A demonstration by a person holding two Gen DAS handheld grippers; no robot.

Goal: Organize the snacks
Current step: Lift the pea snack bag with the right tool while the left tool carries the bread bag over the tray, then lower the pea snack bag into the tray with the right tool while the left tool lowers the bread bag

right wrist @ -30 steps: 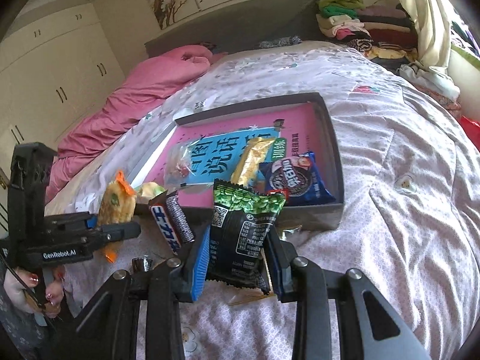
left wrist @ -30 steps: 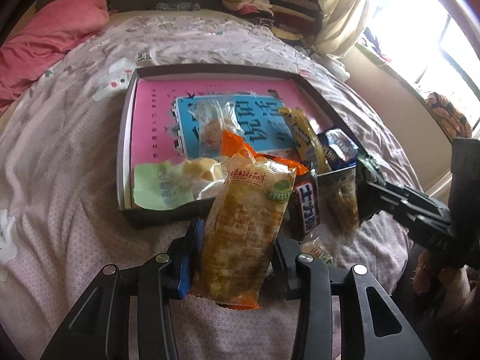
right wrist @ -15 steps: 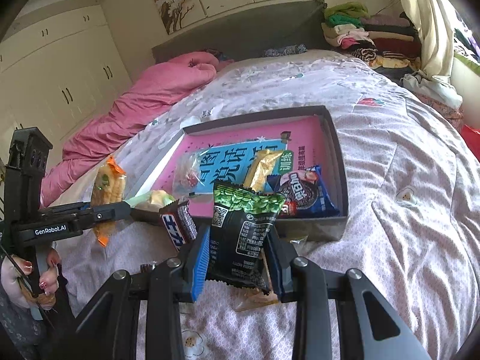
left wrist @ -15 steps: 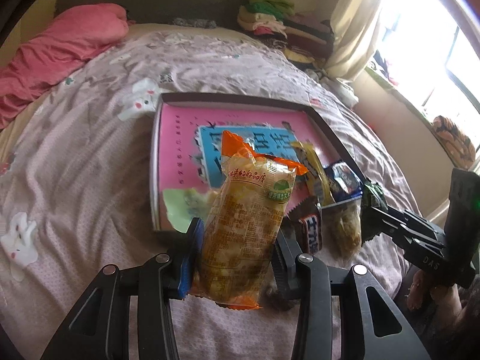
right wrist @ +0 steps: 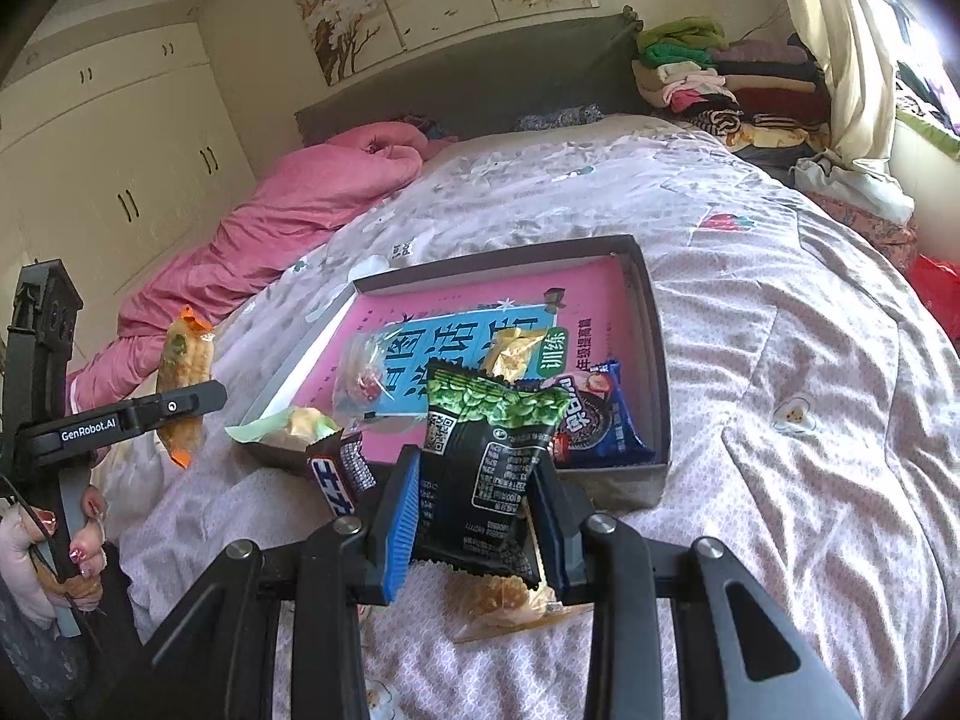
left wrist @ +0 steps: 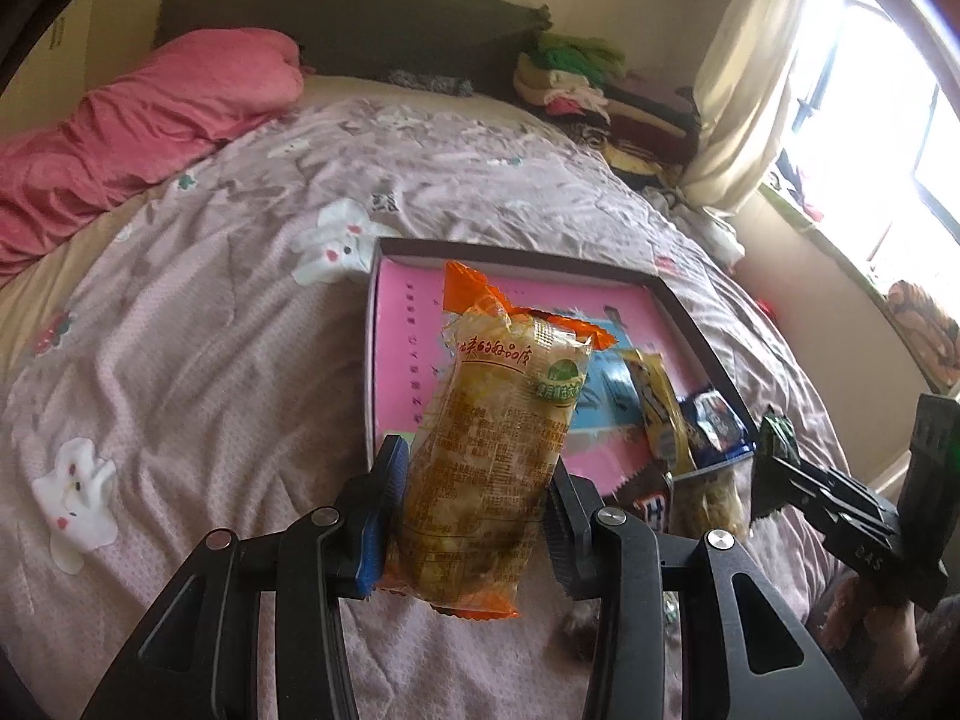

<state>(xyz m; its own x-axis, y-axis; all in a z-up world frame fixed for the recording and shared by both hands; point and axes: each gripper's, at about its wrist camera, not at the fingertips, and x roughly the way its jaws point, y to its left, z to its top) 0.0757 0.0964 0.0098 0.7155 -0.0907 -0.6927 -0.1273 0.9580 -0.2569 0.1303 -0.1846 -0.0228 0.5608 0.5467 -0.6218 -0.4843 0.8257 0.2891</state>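
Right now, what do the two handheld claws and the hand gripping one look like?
Both are black, angular linkage frames with silver pivot bolts. Each pairs a blue ribbed pad with a black one, as on the left claw and right claw. Seen from the right wrist, the left claw's arm reads "GenRobot.AI" in white, above a grey handle. The hand on it has painted nails and a pale pink cuff.

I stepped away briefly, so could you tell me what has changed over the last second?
The left gripper lifted its orange snack pack up and leftward, away from the tray. The right gripper stayed put, clamping the green-and-black packet.
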